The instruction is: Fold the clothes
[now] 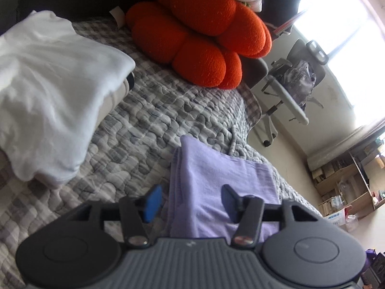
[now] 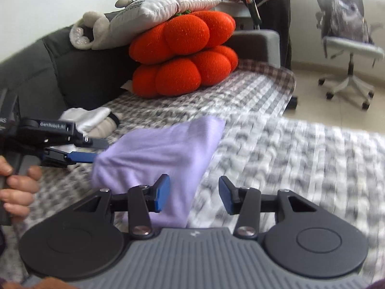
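Observation:
A folded lilac cloth lies on the grey checked quilt. In the left wrist view my left gripper hangs over the cloth's near end, open, with its blue pads apart and not pressing the fabric. The right wrist view shows the same lilac cloth with the left gripper at its left edge, held by a hand. My right gripper is open above the cloth's near right corner, nothing between its fingers. A stack of folded white clothes lies to the left.
Two orange pumpkin cushions under a white pillow are piled at the back against a dark grey sofa back. The quilt's edge drops to the floor on the right, where an office chair stands.

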A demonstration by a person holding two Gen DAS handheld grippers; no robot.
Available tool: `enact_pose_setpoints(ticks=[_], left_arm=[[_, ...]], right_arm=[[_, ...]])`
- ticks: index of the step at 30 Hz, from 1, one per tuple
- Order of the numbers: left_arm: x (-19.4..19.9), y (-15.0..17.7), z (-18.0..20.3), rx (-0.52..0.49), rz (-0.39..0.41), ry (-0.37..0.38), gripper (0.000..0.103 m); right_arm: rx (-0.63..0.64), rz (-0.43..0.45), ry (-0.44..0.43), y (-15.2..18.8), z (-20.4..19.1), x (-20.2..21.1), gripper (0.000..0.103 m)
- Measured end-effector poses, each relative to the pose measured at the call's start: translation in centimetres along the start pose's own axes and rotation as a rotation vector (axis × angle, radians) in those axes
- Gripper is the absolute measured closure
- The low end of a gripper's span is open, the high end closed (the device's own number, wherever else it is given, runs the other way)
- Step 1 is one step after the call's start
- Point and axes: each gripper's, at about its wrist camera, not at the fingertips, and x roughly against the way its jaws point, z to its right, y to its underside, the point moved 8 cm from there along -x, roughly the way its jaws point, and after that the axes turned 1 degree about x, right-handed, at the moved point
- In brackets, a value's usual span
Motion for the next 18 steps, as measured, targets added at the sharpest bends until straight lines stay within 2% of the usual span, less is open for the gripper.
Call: enact_pose_setpoints(ticks=[2,4,6,7,8,9,11,13,15,18], left_arm=[[0.3,0.7,0.2,-0.027,-0.007,0.007,0.044],[0.0,1.6,0.2,-0.059,-0.030,-0.018,0.046],[-0.6,2.5,0.3,-0.087,-0.063,-0.038,0.059],[-0.9,2.9,0.4,-0.096,-0.077,-0.042,0.072],[-0.9,3.1,0.6,-0.109,-0.085,-0.050,0.077],[-0.9,3.2,0.8,-0.125,-0.090,-0.060,0.078],[-0.6,3.1,1.1,-0.134,-0.103,-0.060,0.092],[0.1,2.7,1.3,-0.106,-0.125,-0.030,0.098],[0.7,2.3,1.4,-0.074,-0.143,0.001,0.098],[0.2,2.7,1.0,-0.084,-0.161,-0.032,0.098]], right_arm=[[-0.025,-0.014,-0.031,0.5,-0.2,0.3,0.054],[-0.034,-0.031,-0.042,0.9,-0.6,0.0,0.054],[-0.044,-0.057,-0.048,1.1,-0.8,-0.6,0.054],[-0.050,-0.071,-0.051,1.3,-0.9,-0.9,0.065],[-0.053,-0.084,-0.052,1.4,-0.9,-1.2,0.087],[-0.052,-0.096,-0.050,1.4,-0.9,-1.3,0.090],[-0.060,-0.102,-0.066,1.2,-0.9,-1.1,0.091],[-0.133,-0.100,-0.119,0.6,-0.3,-0.5,0.092],[-0.222,-0.095,-0.165,-0.1,0.6,0.1,0.092],[-0.275,-0.128,-0.185,0.0,1.6,-0.1,0.092]])
